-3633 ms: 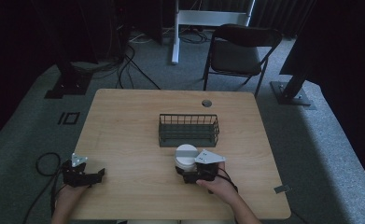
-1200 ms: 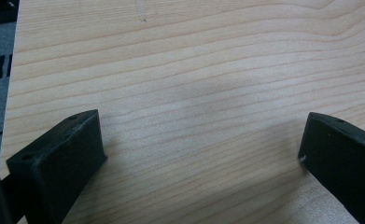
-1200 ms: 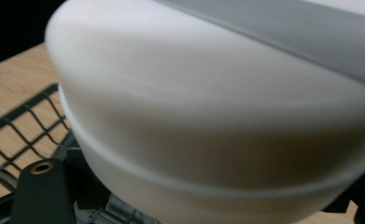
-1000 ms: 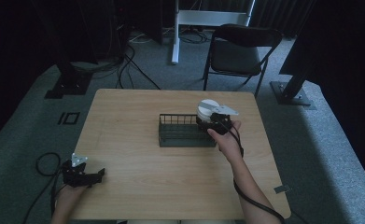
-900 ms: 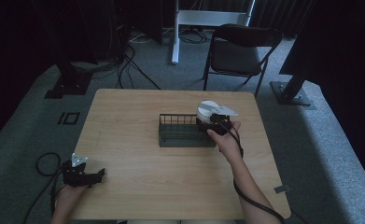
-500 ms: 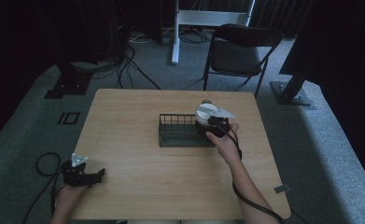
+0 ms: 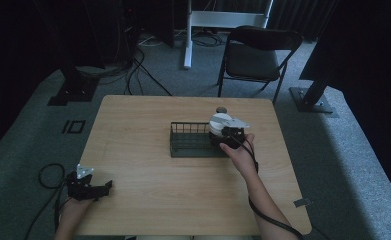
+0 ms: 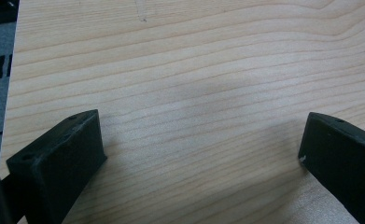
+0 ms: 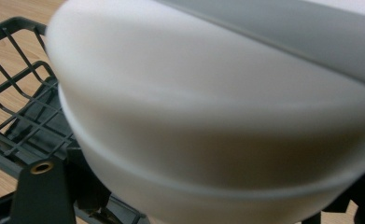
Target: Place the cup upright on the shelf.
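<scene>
White bowls (image 7: 222, 123), stacked and clamped in the right gripper (image 7: 228, 136), are hanging over the wire basket's (image 7: 189, 141) right end mid-worktop (image 7: 183, 190), while the left gripper (image 7: 90, 187) is idling wide apart near the front-left corner.

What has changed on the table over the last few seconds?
The right gripper has carried the white bowls from the near middle of the table to the wire basket's right end, and has lowered them slightly in the last second. The left gripper stayed open at the near left corner; the basket stayed put.
</scene>
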Demonstrator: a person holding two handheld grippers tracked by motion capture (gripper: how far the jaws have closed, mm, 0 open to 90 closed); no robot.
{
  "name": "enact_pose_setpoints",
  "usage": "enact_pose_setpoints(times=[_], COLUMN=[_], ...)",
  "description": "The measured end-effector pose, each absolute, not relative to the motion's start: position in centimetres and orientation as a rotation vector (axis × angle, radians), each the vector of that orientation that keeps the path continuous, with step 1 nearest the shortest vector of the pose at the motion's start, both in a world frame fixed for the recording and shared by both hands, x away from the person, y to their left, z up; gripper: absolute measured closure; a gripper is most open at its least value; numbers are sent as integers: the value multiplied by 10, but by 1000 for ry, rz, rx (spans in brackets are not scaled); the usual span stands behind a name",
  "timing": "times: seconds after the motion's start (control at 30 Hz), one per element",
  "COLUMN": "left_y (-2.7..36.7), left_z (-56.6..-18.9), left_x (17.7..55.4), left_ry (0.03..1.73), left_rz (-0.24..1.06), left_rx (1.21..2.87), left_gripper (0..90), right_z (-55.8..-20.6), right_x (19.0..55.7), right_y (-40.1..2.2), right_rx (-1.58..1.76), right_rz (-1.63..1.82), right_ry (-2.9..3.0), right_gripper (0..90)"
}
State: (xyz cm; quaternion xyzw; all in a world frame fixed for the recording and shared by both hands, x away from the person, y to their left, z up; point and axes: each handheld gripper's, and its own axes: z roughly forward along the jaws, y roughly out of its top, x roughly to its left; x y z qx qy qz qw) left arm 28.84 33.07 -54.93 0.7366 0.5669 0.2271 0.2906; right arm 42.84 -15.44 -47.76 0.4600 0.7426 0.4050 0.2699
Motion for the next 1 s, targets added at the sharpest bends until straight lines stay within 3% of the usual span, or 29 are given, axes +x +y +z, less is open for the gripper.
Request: enact_pose_setpoints(times=[0.33,0.4,1.0], left_y=[331,331,331], left_z=[-549,-549,-549], left_x=[288,288,288], left_ry=[1512,1512,1512], left_rz=[606,606,606], left_rx=[1965,1965,1965], left_gripper=[2,2,2], right_z=[-483,-483,-480], right_x=[424,422,405], right_y=[-157,-157,-171], right_rx=[1239,1227,1180], right_rz=[1154,1174,1207], right_ry=[1965,1953,1920], right_gripper=[180,135,128])
